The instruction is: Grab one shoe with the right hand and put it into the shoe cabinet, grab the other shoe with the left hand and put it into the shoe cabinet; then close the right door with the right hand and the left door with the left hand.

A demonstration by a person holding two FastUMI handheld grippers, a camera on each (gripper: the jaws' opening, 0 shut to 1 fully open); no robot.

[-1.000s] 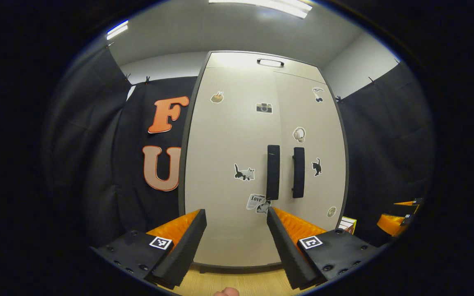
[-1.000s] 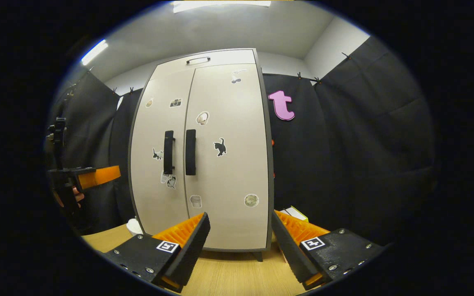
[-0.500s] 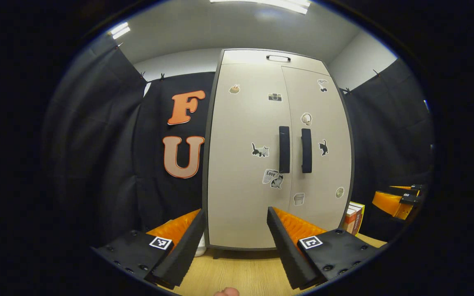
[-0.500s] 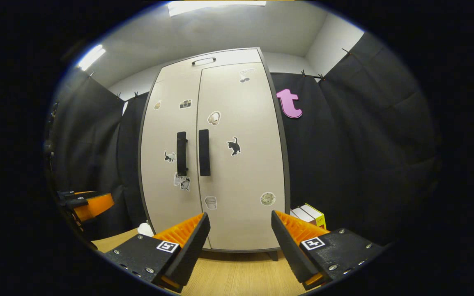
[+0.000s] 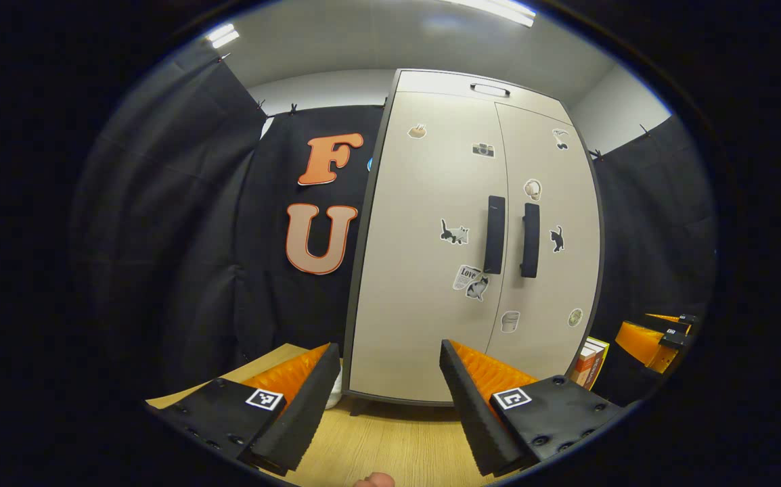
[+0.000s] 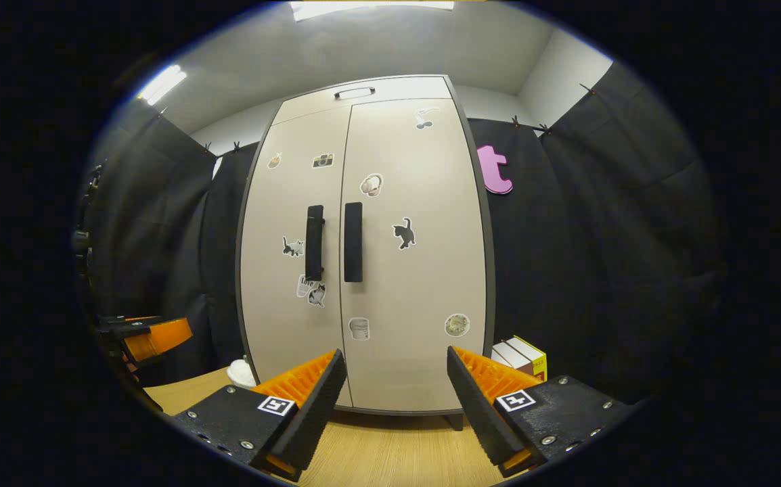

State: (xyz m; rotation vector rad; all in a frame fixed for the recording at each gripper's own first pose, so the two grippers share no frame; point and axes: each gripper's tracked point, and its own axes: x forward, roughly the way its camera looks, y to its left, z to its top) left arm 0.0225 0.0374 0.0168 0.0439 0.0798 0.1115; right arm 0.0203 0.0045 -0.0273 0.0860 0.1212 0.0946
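Looking at the shoe cabinet, both doors sit flush (latched? can't tell), both grippers gape empty, so a door could swing out again

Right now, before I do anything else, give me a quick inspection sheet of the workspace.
Surface: wooden table, bare in front of the cabinet.
Job's things: shoe cabinet, both doors shut, handles side by side; shoes not seen.
Clutter: books right of the cabinet; a white object at its left foot.
Grippers: left gripper open, empty; right gripper open, empty, both short of the doors.
Cables: nothing seen.
Surroundings: black cloth walls, ceiling lights.
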